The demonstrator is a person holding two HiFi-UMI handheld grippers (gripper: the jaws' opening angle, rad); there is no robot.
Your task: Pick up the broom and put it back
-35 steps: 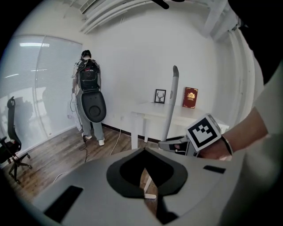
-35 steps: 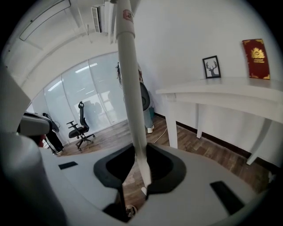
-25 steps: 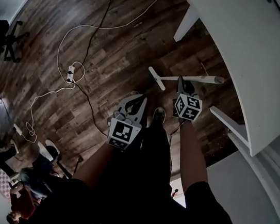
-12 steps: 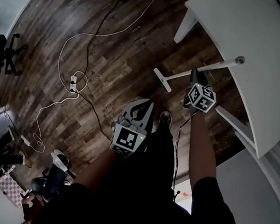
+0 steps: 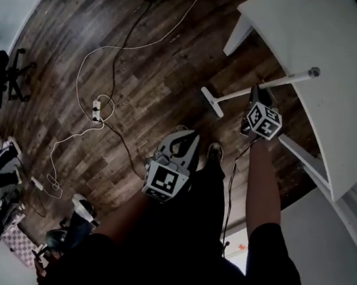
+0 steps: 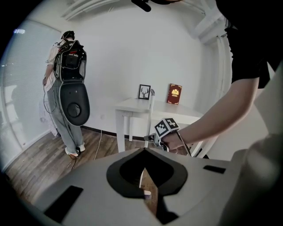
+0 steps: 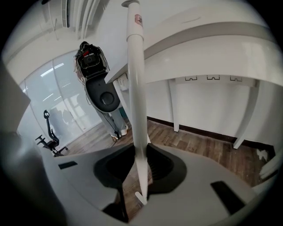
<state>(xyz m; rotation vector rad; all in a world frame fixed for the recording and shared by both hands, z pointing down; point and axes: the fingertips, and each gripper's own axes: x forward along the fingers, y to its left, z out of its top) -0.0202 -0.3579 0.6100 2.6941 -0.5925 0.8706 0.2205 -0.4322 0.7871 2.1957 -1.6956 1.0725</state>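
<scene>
Holding: right gripper [image 5: 254, 95] fingers clamped on broom [image 5: 233, 97] handle; head down by floor [image 5: 164, 63].
Other: left gripper [image 5: 188, 135] fingers together, empty.
Around: bench [image 5: 326, 41] edge beside handle top; cables [image 5: 121, 48] across floor.
Hidden: bristles unclear.

1. Broom handle [image 7: 135, 88]: a small red label [image 7: 138, 18] near its top, print too small to read.
2. Red book [image 6: 175, 93] on the far white table [image 6: 132, 105]: gold emblem, lettering illegible.
3. Marker cube [image 5: 263, 120]: black-and-white square patterns only, no letters.

the right gripper [image 5: 255, 94] has moved toward the table [image 5: 314, 33], tilting the broom [image 5: 230, 99] so its handle tip rises.
</scene>
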